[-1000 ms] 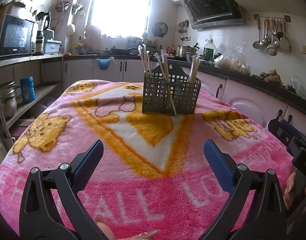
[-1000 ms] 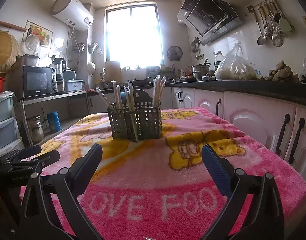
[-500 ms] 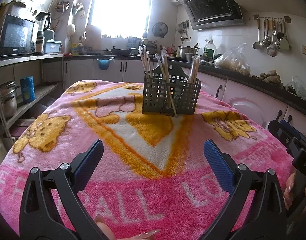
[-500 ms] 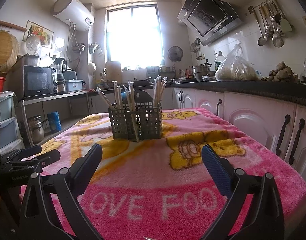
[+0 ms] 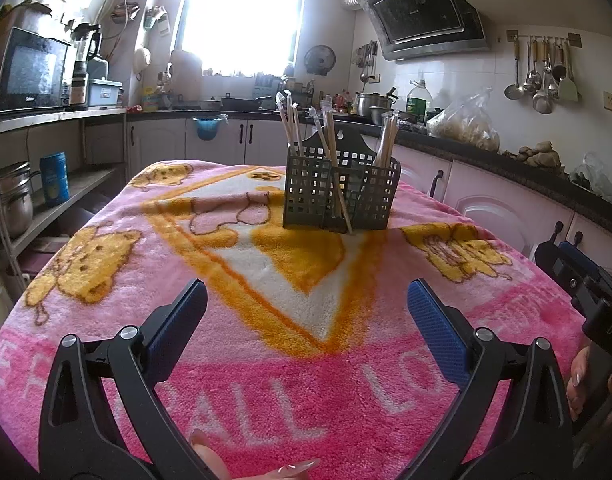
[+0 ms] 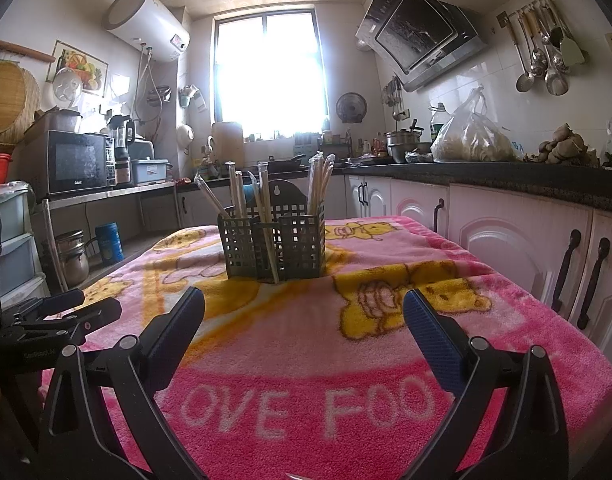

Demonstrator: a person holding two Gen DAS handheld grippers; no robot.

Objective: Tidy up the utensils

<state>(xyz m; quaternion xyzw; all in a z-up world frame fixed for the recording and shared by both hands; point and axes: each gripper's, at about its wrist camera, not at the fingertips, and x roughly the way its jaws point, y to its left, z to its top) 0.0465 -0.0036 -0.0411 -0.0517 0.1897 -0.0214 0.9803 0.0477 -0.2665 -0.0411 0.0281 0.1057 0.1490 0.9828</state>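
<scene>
1. On the blanket [image 6: 506, 320] covering the bench, white letters read "OVE FOO" in the right view and "ALL LO" in the left.
2. Utensil caddy [image 5: 340, 196] with wrapped chopsticks [image 5: 388, 140] stands well beyond both grippers.
3. Left gripper [image 5: 306, 304] and right gripper [image 6: 304, 308] fingers spread apart, empty.
4. Nothing has shifted since earlier.

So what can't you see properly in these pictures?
- Bottoms of the wrapped chopsticks: both views, hidden inside the dark basket.
- How many chopsticks per compartment: too small, mesh in the way.
- Outside the window: both views, washed out by glare.
- Near edge of the pink blanket: both views, covered by the open left gripper and right gripper.
</scene>
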